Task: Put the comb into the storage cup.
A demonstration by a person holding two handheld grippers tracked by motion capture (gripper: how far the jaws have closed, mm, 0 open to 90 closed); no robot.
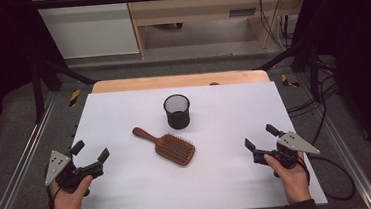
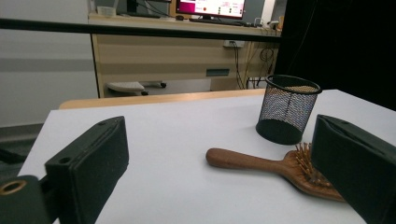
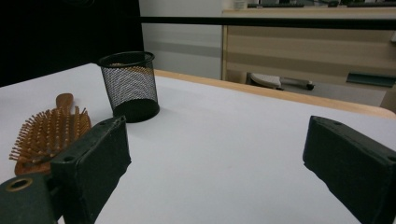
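Here, one hairbrush (image 1: 168,147) — one mesh cup (image 1: 177,111).

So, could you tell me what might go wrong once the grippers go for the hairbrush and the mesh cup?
The hairbrush lies flat with bristles up, so jaws may slip on its thin handle. The mesh cup stands upright close behind it and looks light; a nudge could tip it. Both the left gripper and right gripper are open and well away.

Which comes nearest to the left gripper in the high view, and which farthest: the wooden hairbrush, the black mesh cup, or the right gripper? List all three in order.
1. Wooden hairbrush: mid-table, its handle end pointing toward the left gripper.
2. Black mesh cup: upright just beyond the brush, toward the table's far edge.
3. Right gripper: across the table, near its right edge.
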